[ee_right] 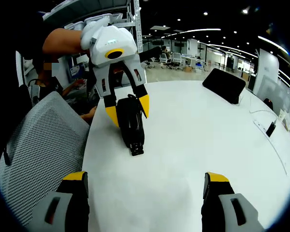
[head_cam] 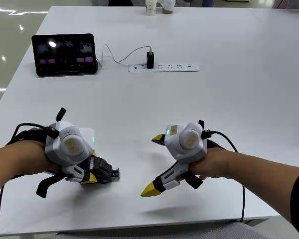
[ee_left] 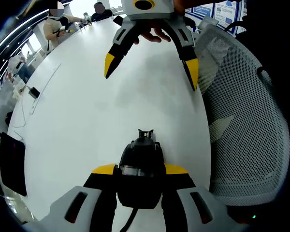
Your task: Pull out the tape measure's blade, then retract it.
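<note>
The white table (head_cam: 199,99) stretches broad and bare ahead, with a tablet (head_cam: 65,54) and a power strip (head_cam: 163,66) well apart at its far side. Near the front edge, the left gripper (head_cam: 100,175) has its jaws clamped on the black tape measure (head_cam: 103,172), which lies on the tabletop. Its long axis runs along those jaws, and the blade's hook end points at the right gripper (head_cam: 154,163). That gripper's jaws gape wide, with bare table between the two grippers.
</note>
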`<control>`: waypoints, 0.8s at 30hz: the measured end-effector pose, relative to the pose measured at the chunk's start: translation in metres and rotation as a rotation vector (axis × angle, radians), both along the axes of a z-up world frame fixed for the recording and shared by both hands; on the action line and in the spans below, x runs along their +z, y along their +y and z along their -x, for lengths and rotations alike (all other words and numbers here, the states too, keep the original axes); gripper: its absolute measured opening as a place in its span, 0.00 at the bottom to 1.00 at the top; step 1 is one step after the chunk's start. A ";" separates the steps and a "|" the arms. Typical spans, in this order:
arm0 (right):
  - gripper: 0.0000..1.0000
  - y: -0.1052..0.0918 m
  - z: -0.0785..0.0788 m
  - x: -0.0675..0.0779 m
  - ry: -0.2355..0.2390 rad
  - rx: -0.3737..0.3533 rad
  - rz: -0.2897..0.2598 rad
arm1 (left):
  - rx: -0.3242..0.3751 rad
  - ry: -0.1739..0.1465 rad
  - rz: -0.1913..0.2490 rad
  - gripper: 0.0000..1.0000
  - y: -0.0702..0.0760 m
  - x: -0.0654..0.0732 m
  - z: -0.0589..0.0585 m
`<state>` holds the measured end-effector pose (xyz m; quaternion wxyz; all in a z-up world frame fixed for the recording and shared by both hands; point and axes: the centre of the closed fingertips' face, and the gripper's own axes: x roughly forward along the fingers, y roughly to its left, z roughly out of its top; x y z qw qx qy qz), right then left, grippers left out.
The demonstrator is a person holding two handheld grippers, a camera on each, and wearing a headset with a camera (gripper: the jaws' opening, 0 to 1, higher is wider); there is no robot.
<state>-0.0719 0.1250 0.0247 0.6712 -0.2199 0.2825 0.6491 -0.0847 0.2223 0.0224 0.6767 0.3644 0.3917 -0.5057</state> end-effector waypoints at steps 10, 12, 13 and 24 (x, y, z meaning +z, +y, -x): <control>0.99 0.015 0.005 -0.007 0.007 0.031 0.013 | -0.005 -0.005 -0.010 0.30 0.001 -0.001 -0.001; 0.99 0.016 0.006 -0.008 0.007 0.035 0.020 | -0.008 -0.011 -0.013 0.30 0.001 -0.002 -0.001; 0.99 0.017 0.007 -0.007 0.005 0.037 0.017 | -0.005 -0.013 -0.013 0.30 0.001 -0.002 -0.001; 0.99 0.028 0.008 -0.013 -0.003 0.057 0.027 | 0.010 -0.022 0.003 0.30 0.002 -0.003 -0.003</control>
